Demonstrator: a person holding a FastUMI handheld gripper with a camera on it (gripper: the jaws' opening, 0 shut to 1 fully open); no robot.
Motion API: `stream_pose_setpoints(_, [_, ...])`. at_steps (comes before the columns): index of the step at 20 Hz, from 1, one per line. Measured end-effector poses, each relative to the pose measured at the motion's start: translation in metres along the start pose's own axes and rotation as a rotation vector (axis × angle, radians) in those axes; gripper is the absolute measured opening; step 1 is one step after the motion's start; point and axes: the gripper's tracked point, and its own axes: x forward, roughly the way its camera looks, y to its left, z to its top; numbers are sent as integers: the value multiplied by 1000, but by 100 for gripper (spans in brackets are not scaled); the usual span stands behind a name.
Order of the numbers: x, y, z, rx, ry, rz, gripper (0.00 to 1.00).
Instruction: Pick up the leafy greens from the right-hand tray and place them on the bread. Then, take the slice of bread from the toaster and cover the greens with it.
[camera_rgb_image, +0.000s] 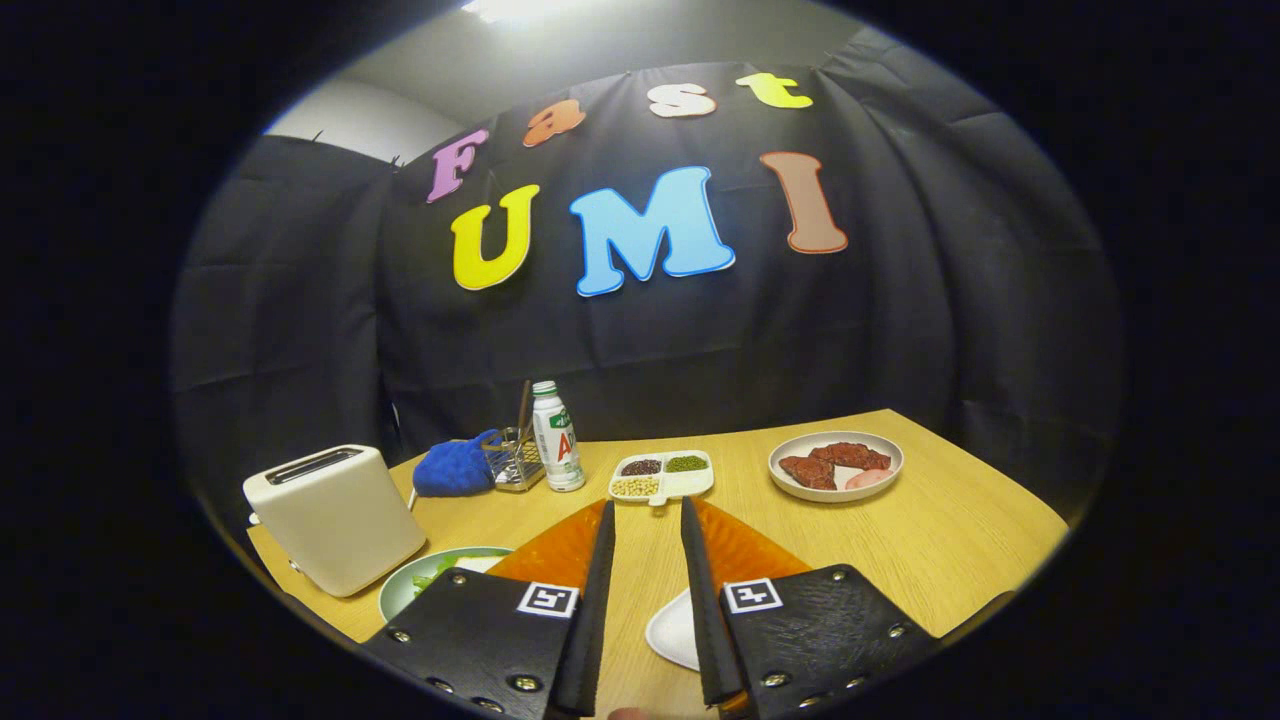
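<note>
My gripper hovers above the wooden table, open, with only bare tabletop between its fingers. Leafy greens lie on a pale green plate just left of the left finger, which hides part of the plate. A white plate peeks out between the fingers and under the right one; what lies on it is hidden. The cream toaster stands further left beside the green plate. Its top slot looks dark, and I cannot tell whether bread sits in it.
Just beyond the fingertips sits a divided white tray with beans and grains. A plate of meat slices lies further right. At the back stand a white bottle, a wire rack and a blue cloth.
</note>
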Motion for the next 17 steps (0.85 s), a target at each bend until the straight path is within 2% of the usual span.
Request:
stream_pose_setpoints(2, [-2,-47,4,8,10,-53,39])
stream_pose_setpoints(6, [-14,-127,17,43,-12,-107,39])
stream_pose_setpoints(9, [-26,-185,20,-18,-38,-190,39])
stream_pose_setpoints(12, [-38,-216,23,-85,-50,-234,39])
stream_pose_setpoints(14, [-44,-222,27,-90,-61,-218,39])
stream_pose_setpoints(17, [-53,-242,35,-168,-91,-219,39])
